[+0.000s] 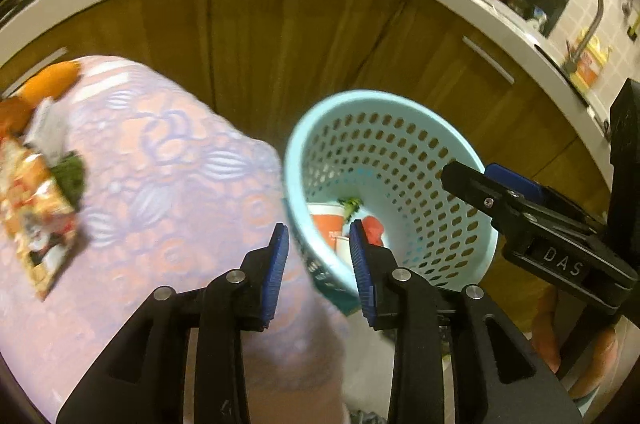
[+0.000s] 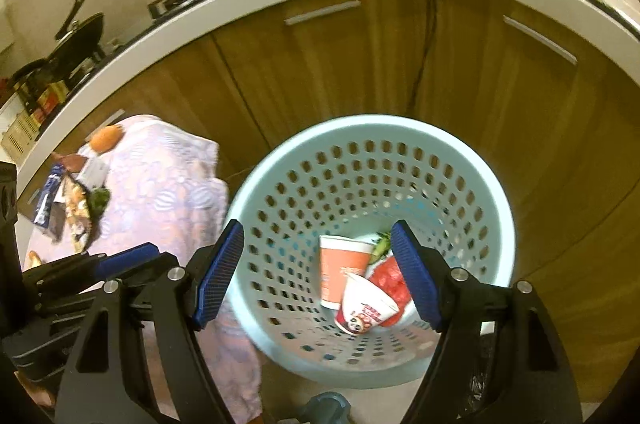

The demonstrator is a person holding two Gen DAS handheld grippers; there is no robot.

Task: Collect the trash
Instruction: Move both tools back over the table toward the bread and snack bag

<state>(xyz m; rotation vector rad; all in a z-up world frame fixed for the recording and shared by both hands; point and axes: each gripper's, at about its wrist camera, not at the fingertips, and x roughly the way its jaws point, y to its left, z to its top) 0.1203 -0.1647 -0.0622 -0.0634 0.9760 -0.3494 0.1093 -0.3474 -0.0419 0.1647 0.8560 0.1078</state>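
Two views. Left wrist: your left tongs [image 1: 318, 240] part open, nothing between pads, over the edge of cloth-covered counter [image 1: 168, 159] beside basket [image 1: 460, 159]. Remaining trash, snack wrapper [image 1: 38, 216], lies far left on cloth; light, crinkly, slippery, so pinch an edge or corner. Right wrist: right tongs [image 2: 316, 276] wide open, empty, above basket holding paper cups [image 2: 344, 272] and red wrapper [image 2: 386, 278].

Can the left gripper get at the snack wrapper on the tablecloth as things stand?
Probably yes. The left gripper is open and empty, and the snack wrapper lies uncovered on the tablecloth with only bare cloth between them; the basket sits off to the side.
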